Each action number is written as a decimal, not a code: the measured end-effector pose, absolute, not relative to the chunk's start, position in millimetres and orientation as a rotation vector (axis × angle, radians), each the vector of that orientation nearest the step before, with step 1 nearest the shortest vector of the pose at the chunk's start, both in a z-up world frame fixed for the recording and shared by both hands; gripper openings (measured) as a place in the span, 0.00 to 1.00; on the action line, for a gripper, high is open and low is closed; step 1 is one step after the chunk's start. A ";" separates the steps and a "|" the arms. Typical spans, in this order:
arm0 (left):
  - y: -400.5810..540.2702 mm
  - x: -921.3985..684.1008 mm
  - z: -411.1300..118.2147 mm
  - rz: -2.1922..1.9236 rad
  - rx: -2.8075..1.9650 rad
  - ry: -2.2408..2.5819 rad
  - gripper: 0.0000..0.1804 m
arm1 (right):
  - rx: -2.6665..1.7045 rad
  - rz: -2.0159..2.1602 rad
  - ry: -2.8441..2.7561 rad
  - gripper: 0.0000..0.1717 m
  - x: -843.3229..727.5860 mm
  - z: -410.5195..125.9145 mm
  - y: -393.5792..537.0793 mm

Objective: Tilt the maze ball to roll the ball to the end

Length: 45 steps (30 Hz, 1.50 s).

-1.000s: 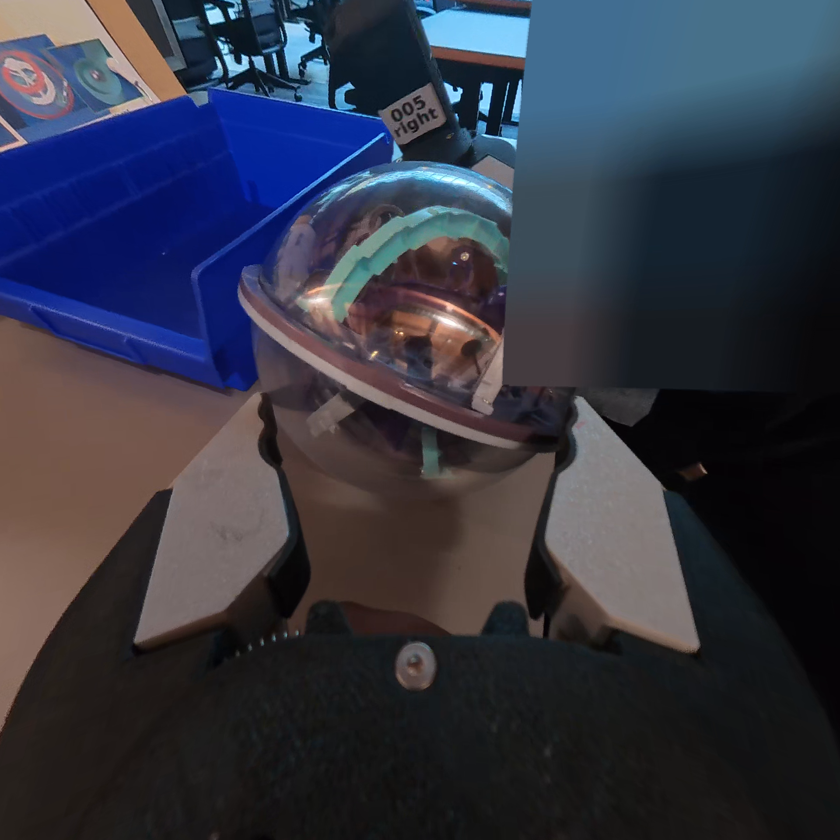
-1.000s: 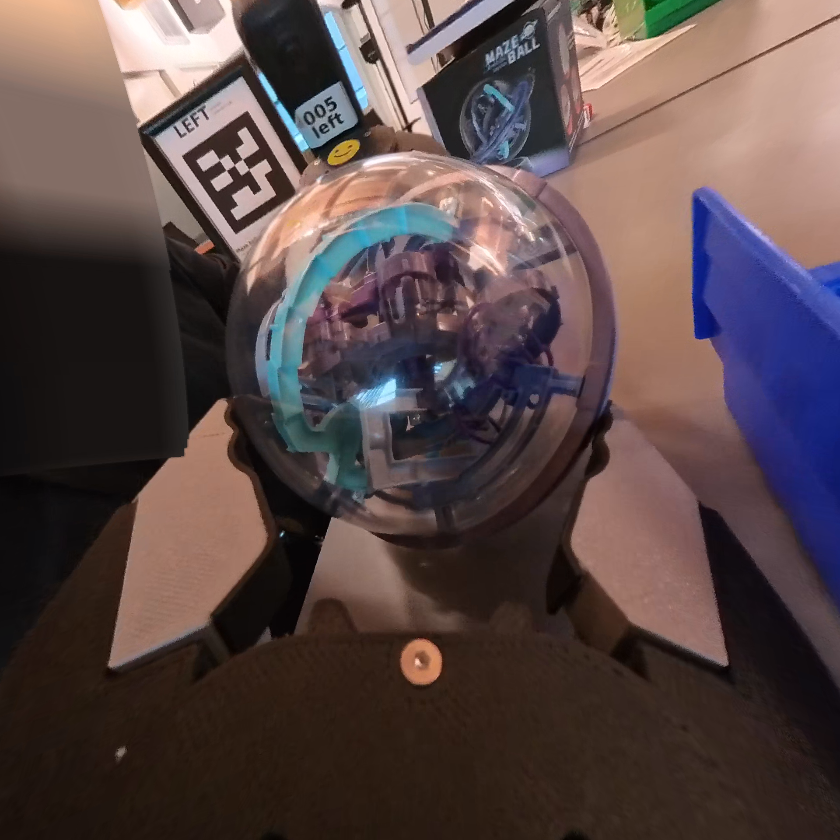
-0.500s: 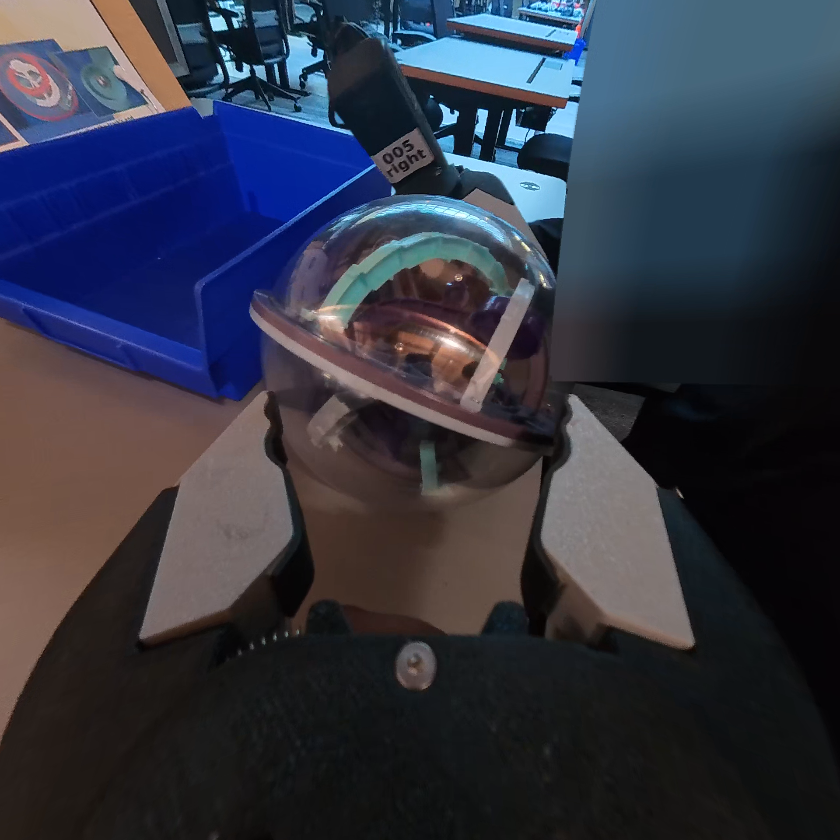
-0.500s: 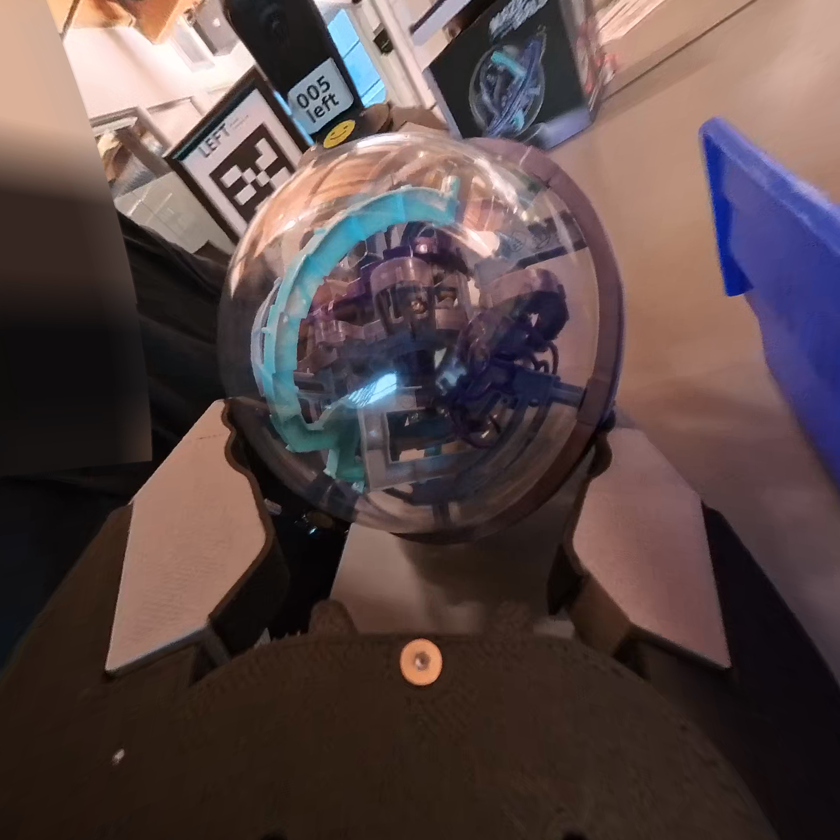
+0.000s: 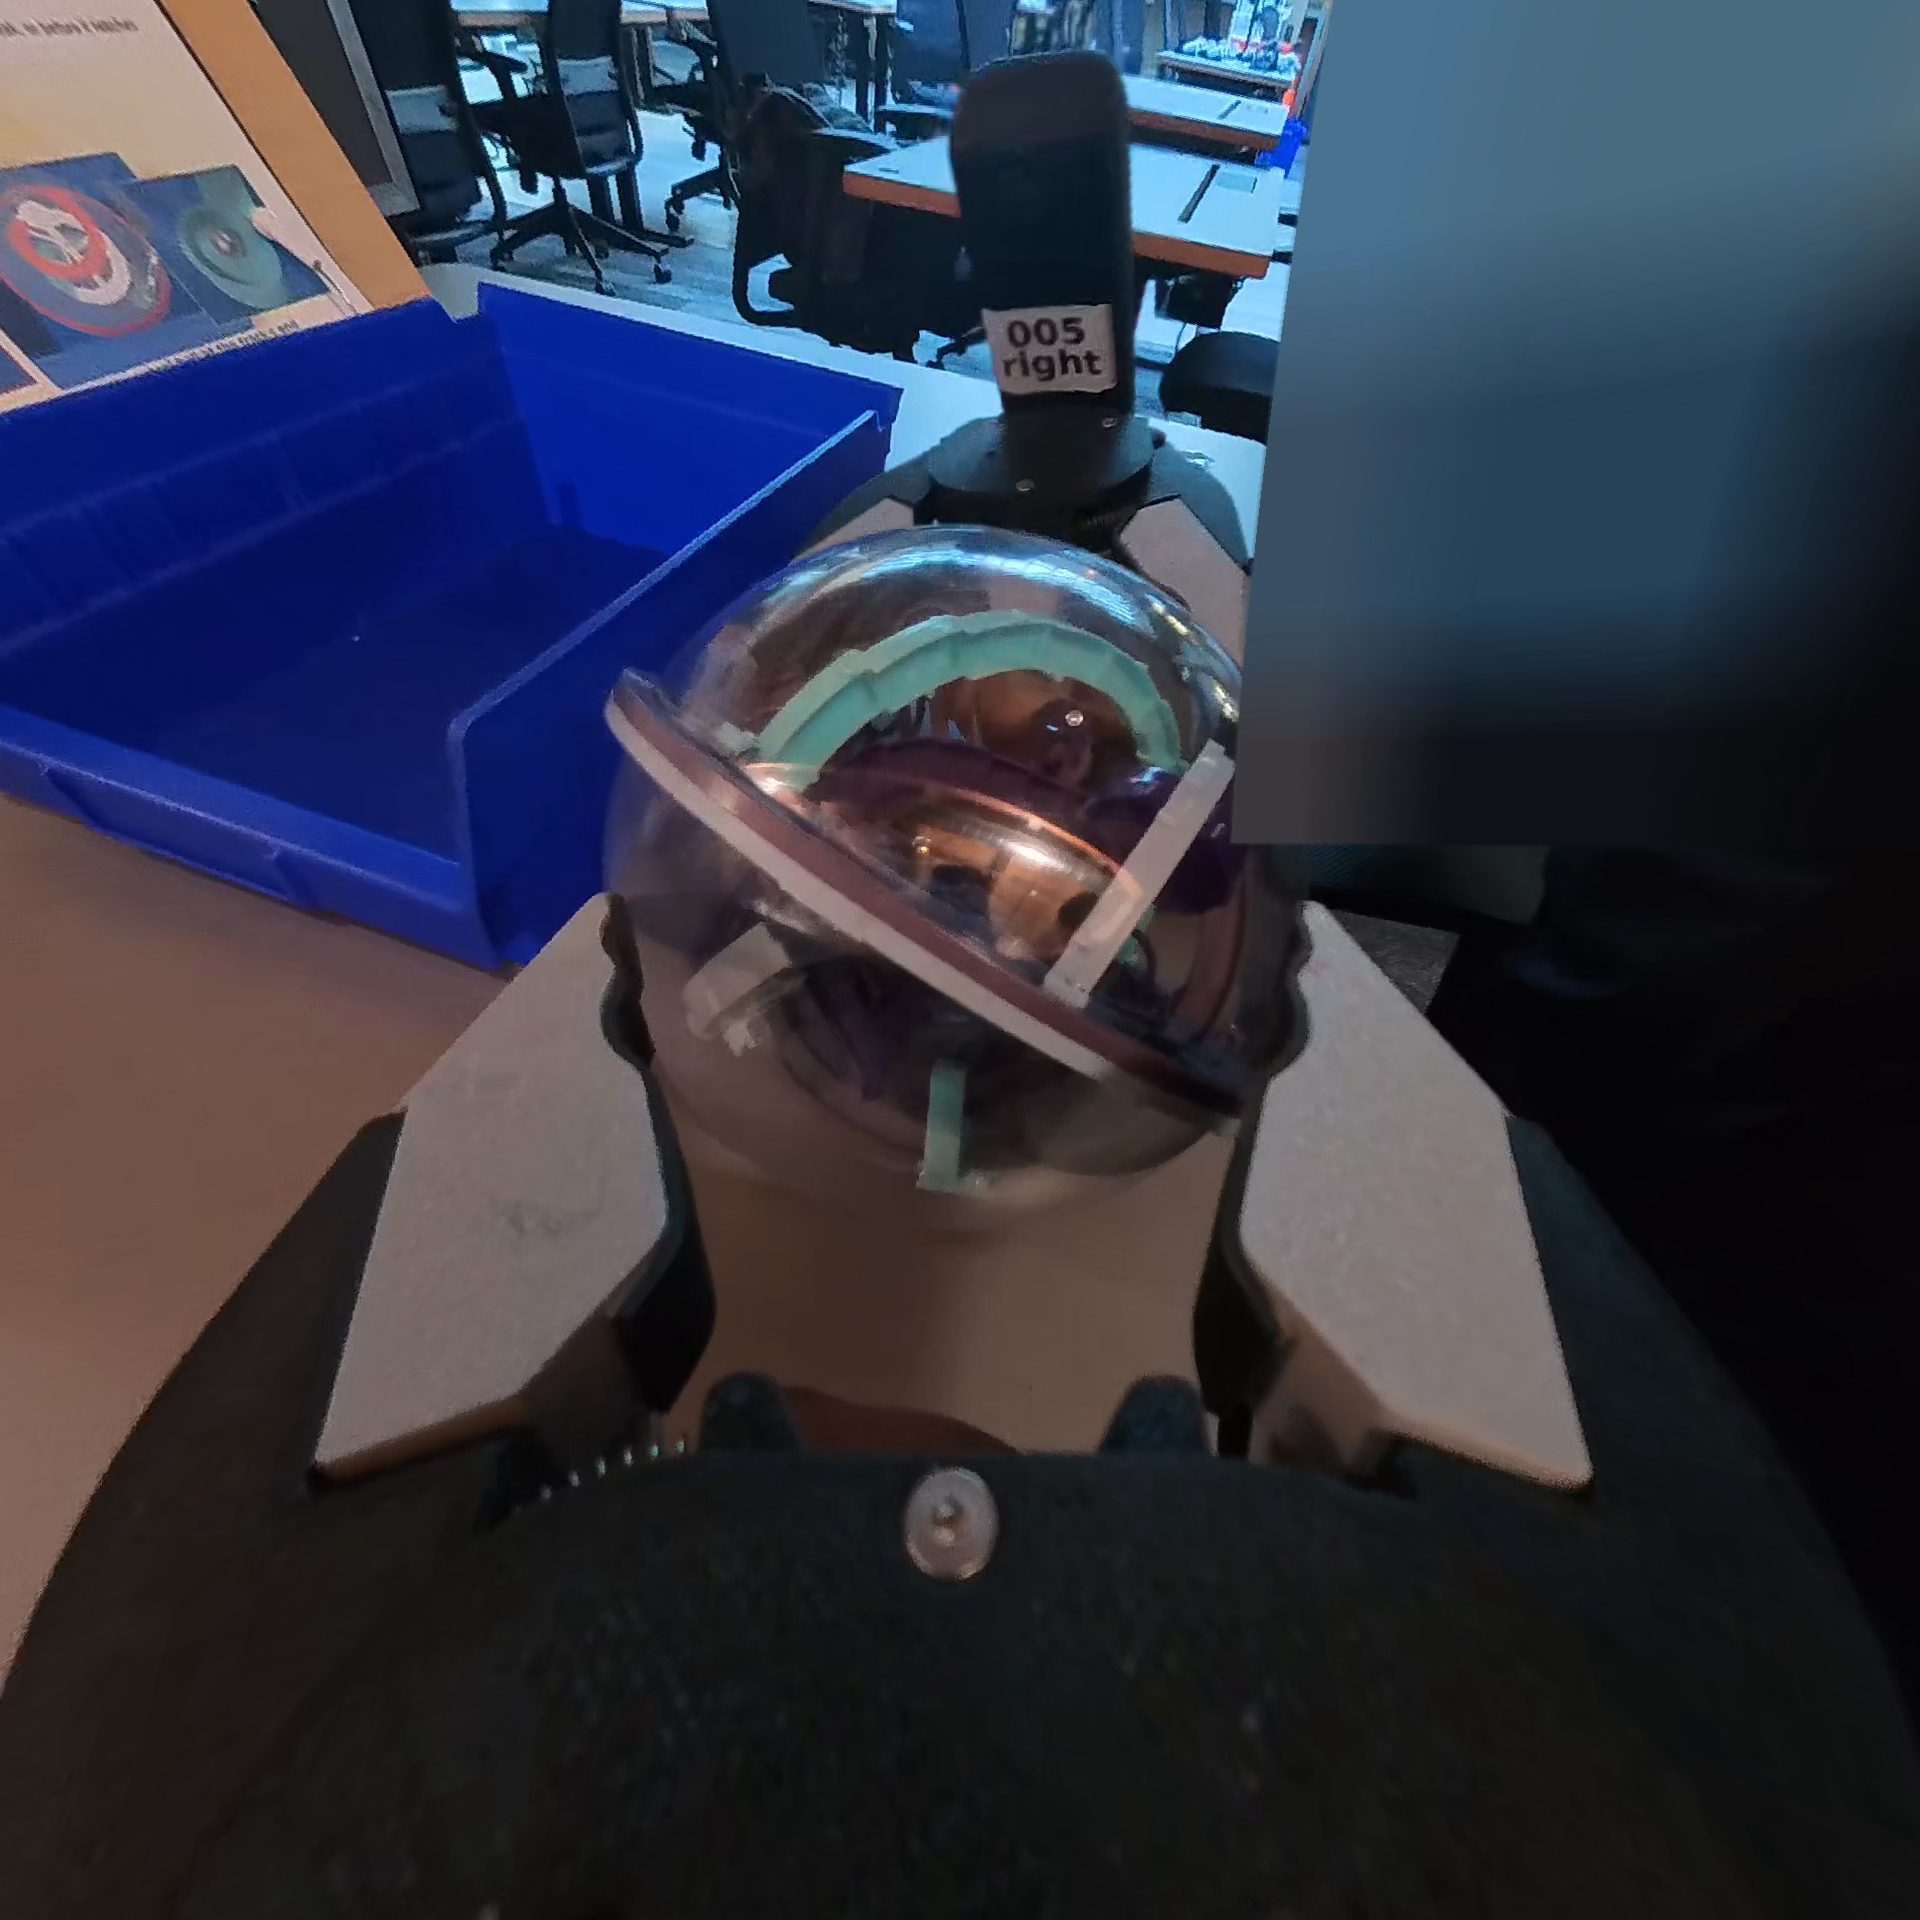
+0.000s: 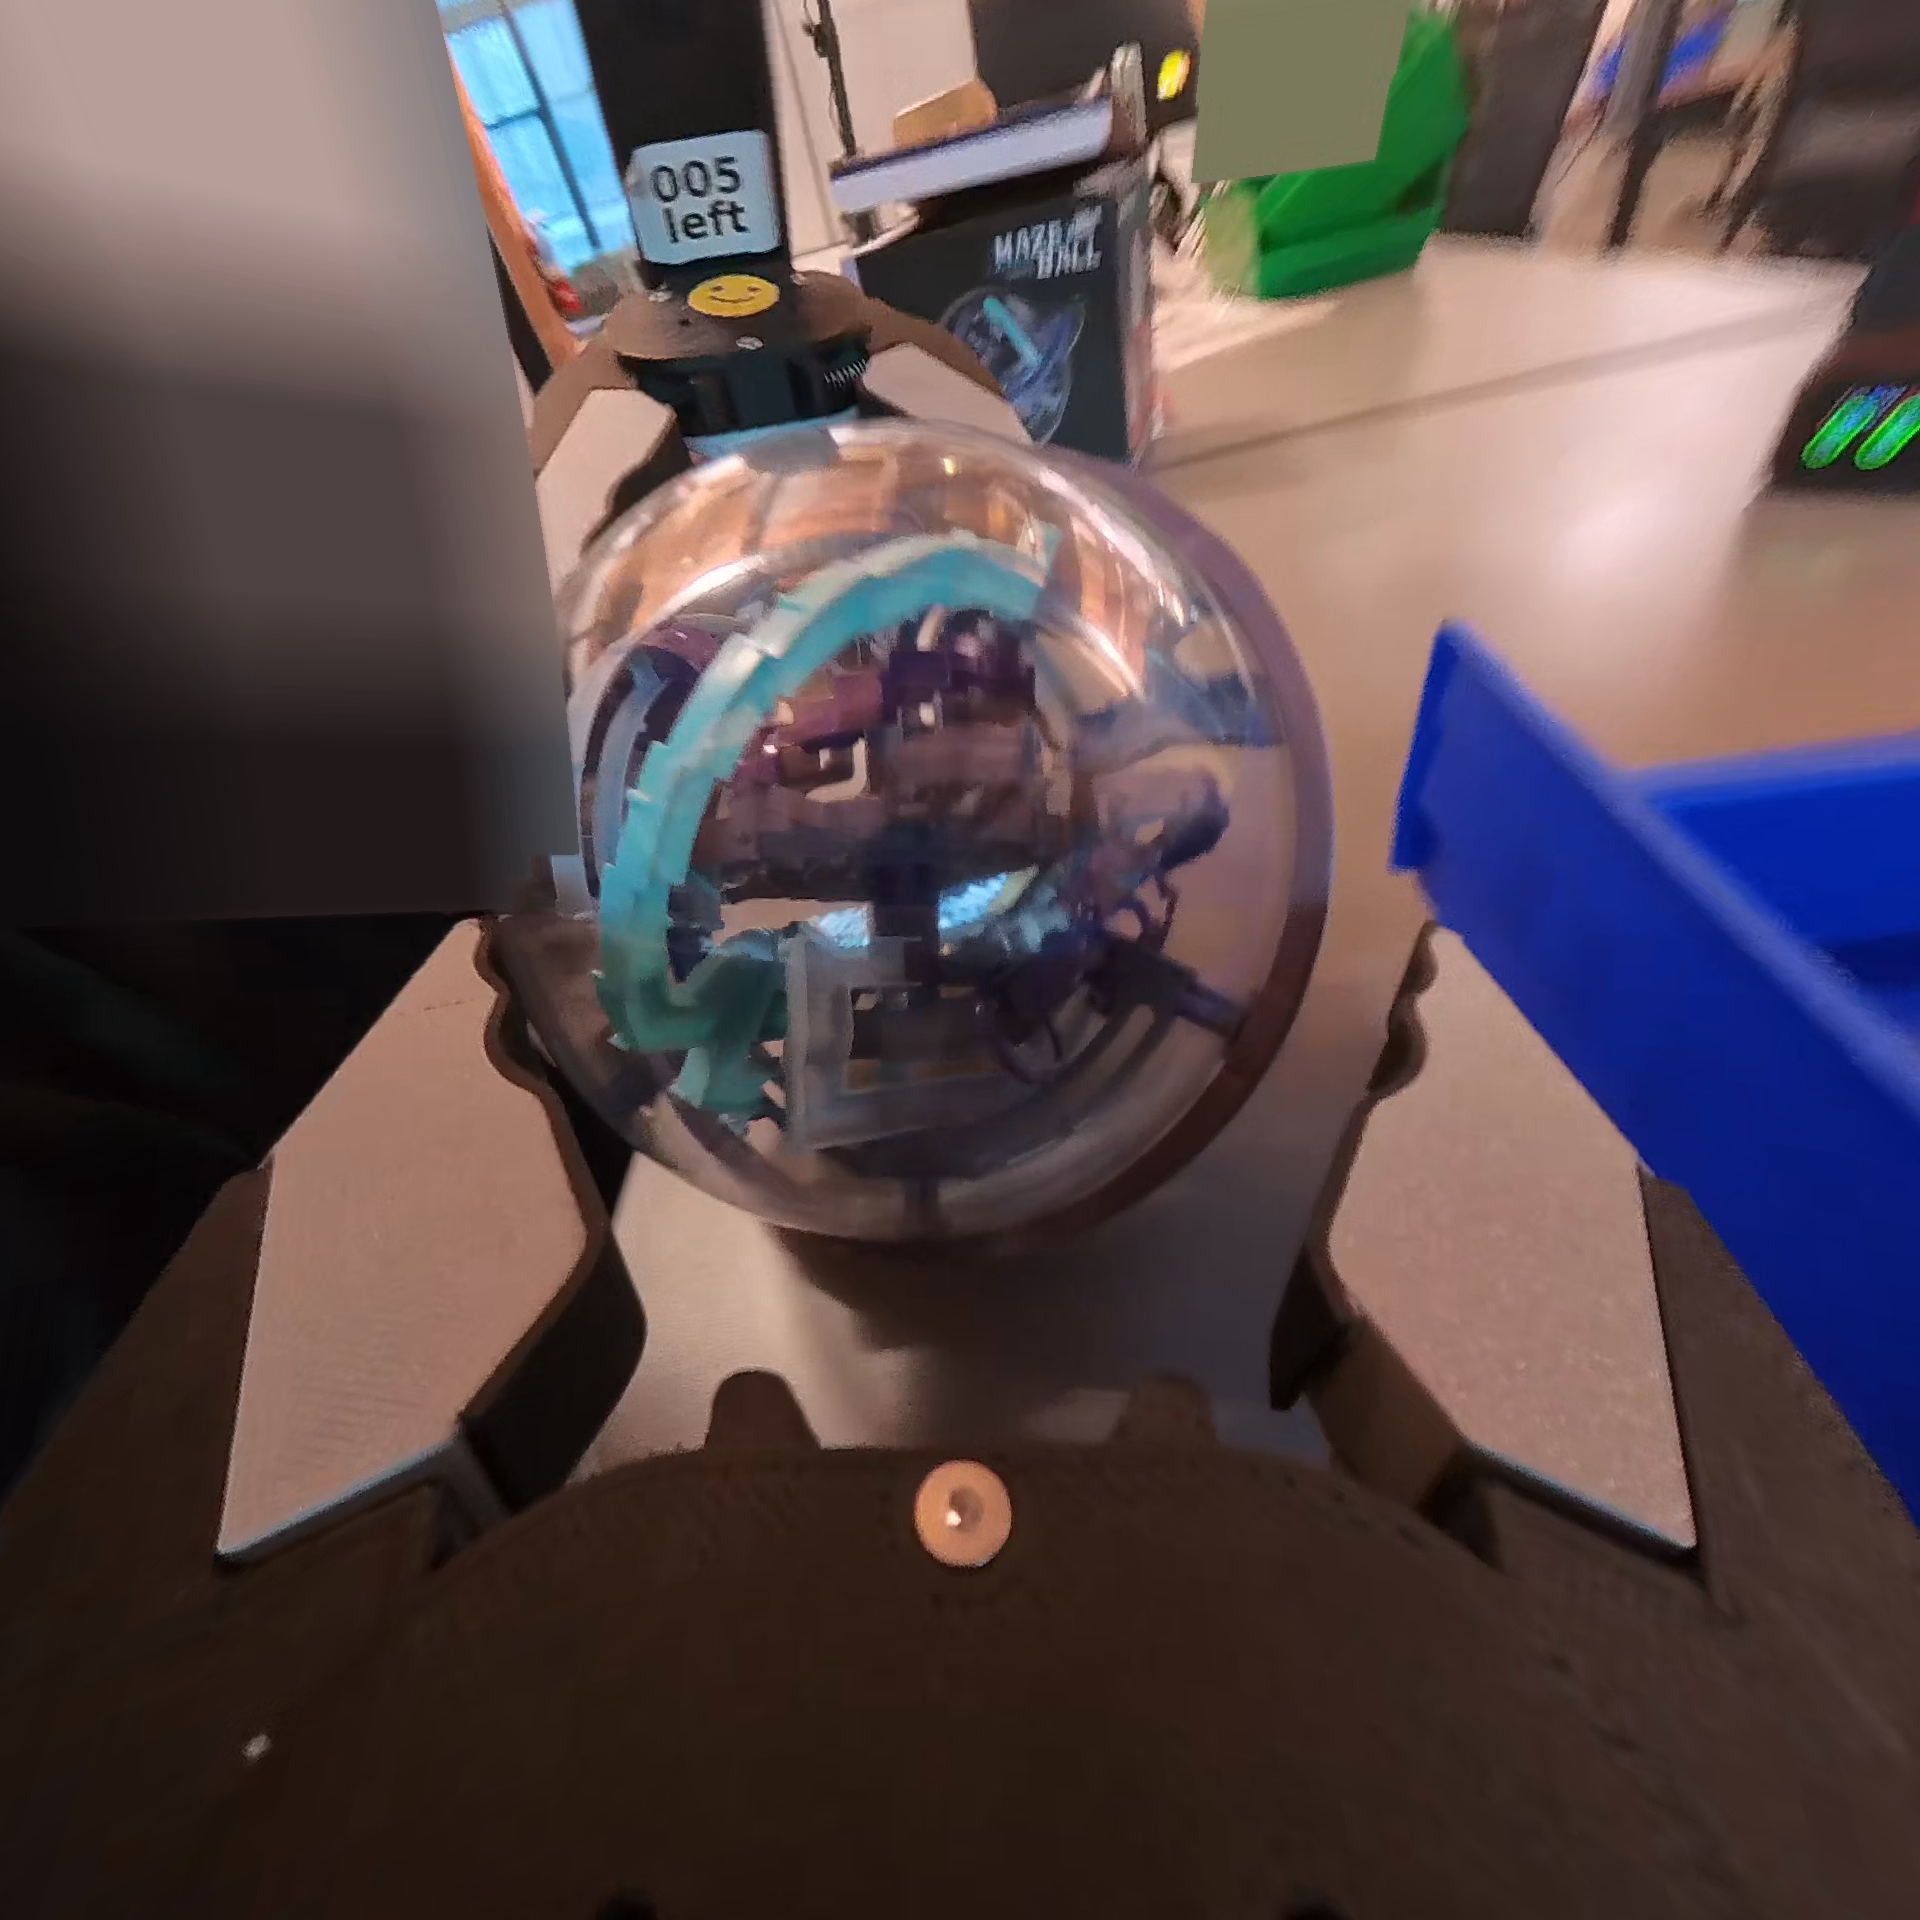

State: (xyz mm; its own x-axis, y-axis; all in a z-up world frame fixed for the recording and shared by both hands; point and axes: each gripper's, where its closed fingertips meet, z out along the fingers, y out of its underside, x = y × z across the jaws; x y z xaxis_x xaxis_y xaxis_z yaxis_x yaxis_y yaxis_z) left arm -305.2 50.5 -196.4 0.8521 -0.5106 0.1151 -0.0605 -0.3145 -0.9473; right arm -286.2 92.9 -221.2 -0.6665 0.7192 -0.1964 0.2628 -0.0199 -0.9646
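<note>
Clear maze ball (image 5: pixel 935 883) held above the tan table (image 5: pixel 156 1039), just beside the blue bin (image 5: pixel 312 623). The left gripper (image 5: pixel 951 987) clasps it, both pads pressed against the sphere. The right gripper (image 6: pixel 956 997), opposite, stands spread: its left pad touches the ball, its right pad stands clear.

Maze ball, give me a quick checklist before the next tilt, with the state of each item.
1. Left gripper on the maze ball: both fingertips meet its sides. Ok.
2. Right gripper on the ball: left fingertip touches, but a gap shows at the right fingertip. Not ok.
3. Small ball's place on the track: not distinguishable. Cannot tell.
4. Turquoise track visible for steering: in view, right view blurred. Ok.
5. Room beside the blue bin: bin close on one side, not touching. Ok.
6. Ball off the table: cannot tell.
</note>
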 end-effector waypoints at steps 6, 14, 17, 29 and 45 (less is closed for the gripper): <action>53.0 -299.2 -194.7 -0.496 -1.856 0.456 0.65 | -0.851 1.670 -1.928 0.83 -275.7 -211.1 86.3; 36.2 -304.4 -202.1 -0.469 -1.840 0.571 0.63 | -0.918 1.745 -1.965 0.80 -272.5 -218.1 91.0; 35.6 -305.2 -202.7 -0.473 -1.820 0.551 0.65 | -0.911 1.742 -1.969 0.79 -274.3 -219.2 89.6; 41.3 -310.7 -230.6 -0.175 -1.818 0.713 0.71 | -0.928 1.662 -2.024 0.85 -283.0 -232.9 80.2; 48.4 -297.4 -226.2 -0.237 -1.746 0.684 0.76 | -0.858 1.598 -2.039 0.89 -282.1 -231.0 71.4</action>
State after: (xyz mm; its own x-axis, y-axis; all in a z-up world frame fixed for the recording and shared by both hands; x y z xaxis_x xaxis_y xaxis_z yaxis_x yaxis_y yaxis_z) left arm -297.4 48.4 -226.2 0.8075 -0.5579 -0.1915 -0.3202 -0.1421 -0.9366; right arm -282.1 71.4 -231.0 -0.7264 0.6852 -0.0532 0.2154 0.1535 -0.9644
